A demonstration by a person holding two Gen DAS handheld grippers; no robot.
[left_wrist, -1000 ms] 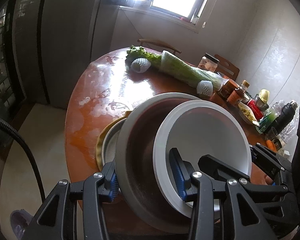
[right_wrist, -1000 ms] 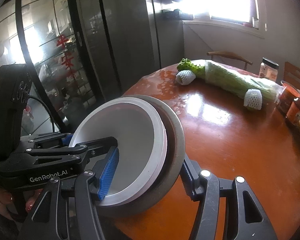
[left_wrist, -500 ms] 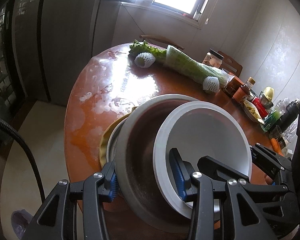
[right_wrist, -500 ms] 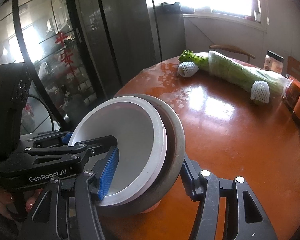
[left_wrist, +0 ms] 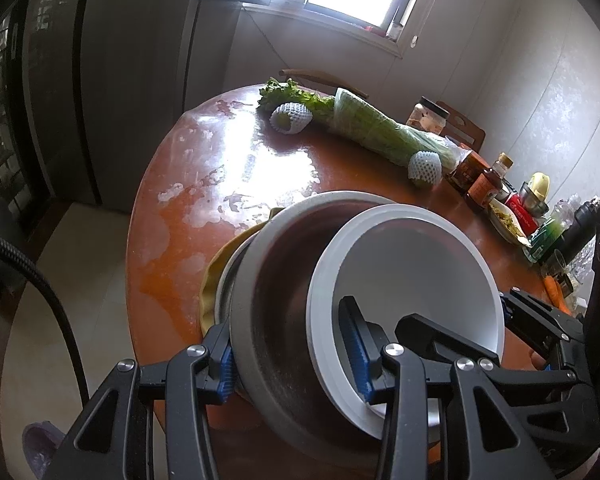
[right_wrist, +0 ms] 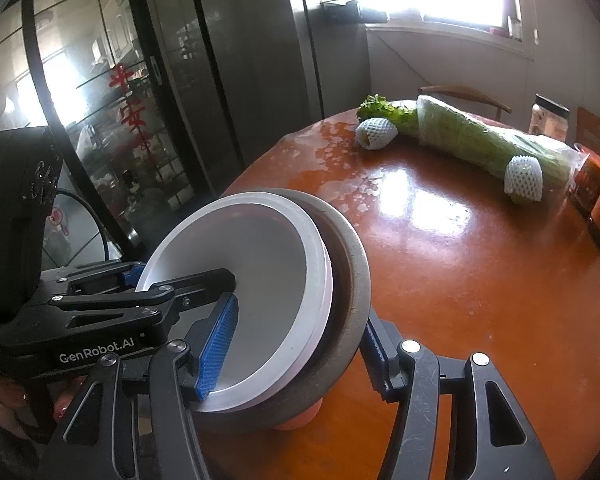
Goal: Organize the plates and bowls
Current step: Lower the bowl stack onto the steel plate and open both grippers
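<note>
Both bowls sit marginally lower than before; left gripper [left_wrist: 292, 356] and right gripper [right_wrist: 296, 344] each clamp grey bowl [left_wrist: 276, 304] and nested white bowl [left_wrist: 412, 276] (tilted).

My round, glossy orange-brown desk [left_wrist: 228, 184] carries a long bagged bundle of greens [left_wrist: 376, 128], two fruits in white foam nets [left_wrist: 290, 118] [left_wrist: 424, 166], and a cluster of jars and bottles [left_wrist: 488, 184] along its far right edge.
</note>
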